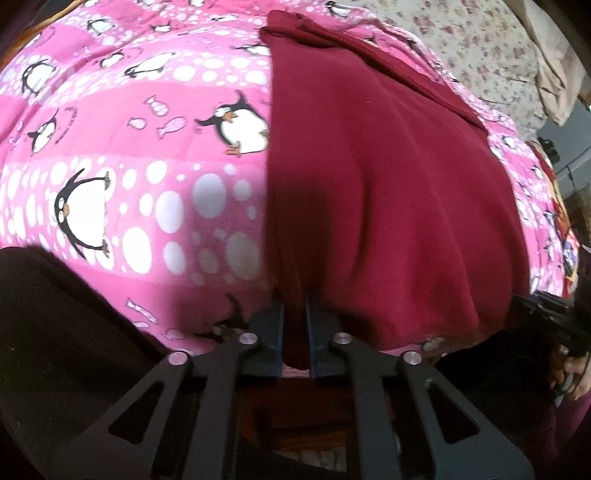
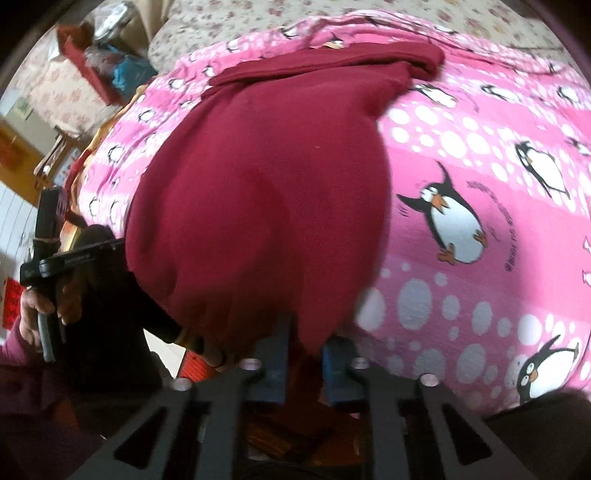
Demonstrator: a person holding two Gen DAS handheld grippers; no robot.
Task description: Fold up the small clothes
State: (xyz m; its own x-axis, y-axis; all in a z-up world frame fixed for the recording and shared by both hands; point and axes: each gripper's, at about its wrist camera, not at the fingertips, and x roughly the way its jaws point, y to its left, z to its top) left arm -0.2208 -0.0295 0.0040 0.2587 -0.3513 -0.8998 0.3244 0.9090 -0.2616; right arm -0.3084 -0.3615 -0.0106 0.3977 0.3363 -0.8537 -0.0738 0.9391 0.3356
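A dark red garment (image 1: pixel 373 192) lies spread on a pink penguin-print blanket (image 1: pixel 122 184), its near hem at the edge of the bed and its far end bunched into a folded band. In the left wrist view, the left gripper (image 1: pixel 294 332) sits at the near hem, close to the garment's left corner; its blue fingers (image 1: pixel 275 328) stand narrow with a fold of the red cloth pinched between them, the cloth hanging down past the pads. In the right wrist view, the right gripper (image 2: pixel 304 354) holds the same hem near the garment's right corner; a tongue of red fabric drops between its blue fingers (image 2: pixel 275 362), which are closed in on it. The garment (image 2: pixel 258 206) stretches away from both grippers toward a floral sheet (image 2: pixel 332 11) beyond the blanket. At the left of the right wrist view, a hand (image 2: pixel 35 317) grips the left tool's handle.
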